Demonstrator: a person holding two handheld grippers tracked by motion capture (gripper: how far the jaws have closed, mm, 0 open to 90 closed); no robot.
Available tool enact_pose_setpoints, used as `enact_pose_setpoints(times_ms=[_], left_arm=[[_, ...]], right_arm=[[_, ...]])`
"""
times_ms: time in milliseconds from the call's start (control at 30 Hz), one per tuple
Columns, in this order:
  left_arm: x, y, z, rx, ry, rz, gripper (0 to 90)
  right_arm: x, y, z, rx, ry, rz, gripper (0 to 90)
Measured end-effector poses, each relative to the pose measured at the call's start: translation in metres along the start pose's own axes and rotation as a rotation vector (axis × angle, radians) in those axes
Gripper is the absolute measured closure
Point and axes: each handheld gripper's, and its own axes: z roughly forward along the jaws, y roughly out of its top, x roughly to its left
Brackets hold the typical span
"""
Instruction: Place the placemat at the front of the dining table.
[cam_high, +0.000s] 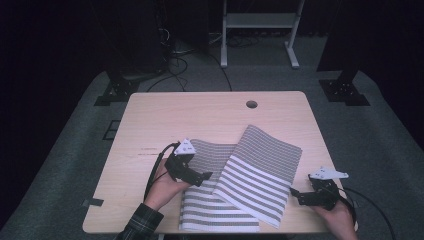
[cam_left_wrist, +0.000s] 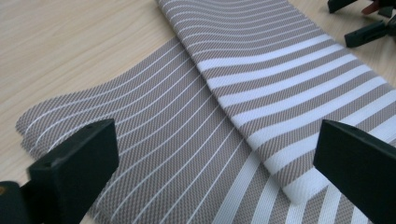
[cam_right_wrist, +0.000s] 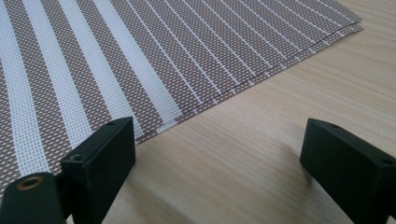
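A pale wooden tabletop (cam_high: 210, 120) is sitting in the middle of the frame, a round cable hole (cam_high: 251, 104) showing near its far edge. Grey carpet (cam_high: 390, 150) is spreading around it. At the top centre a white metal frame (cam_high: 260, 22) is standing; black cables (cam_high: 175, 65) are trailing at upper left. Darkness is swallowing the upper corners.

No readable text, label, brand, number or sign is found on anything in these views.
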Motion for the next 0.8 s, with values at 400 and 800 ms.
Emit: enact_pose_setpoints(times_ms=[400, 800], left_arm=[[0.008, -0.025, -0.030, -0.026, 0.031, -0.008, 0.0], [0.019, -0.059, -0.048, 0.000, 0.082, -0.028, 0.0]], right_arm=[[0.000, 0.000, 0.000, -0.001, 0.001, 0.001, 9.1], [0.000, 0.000, 0.000, -0.001, 0.001, 0.001, 9.1]])
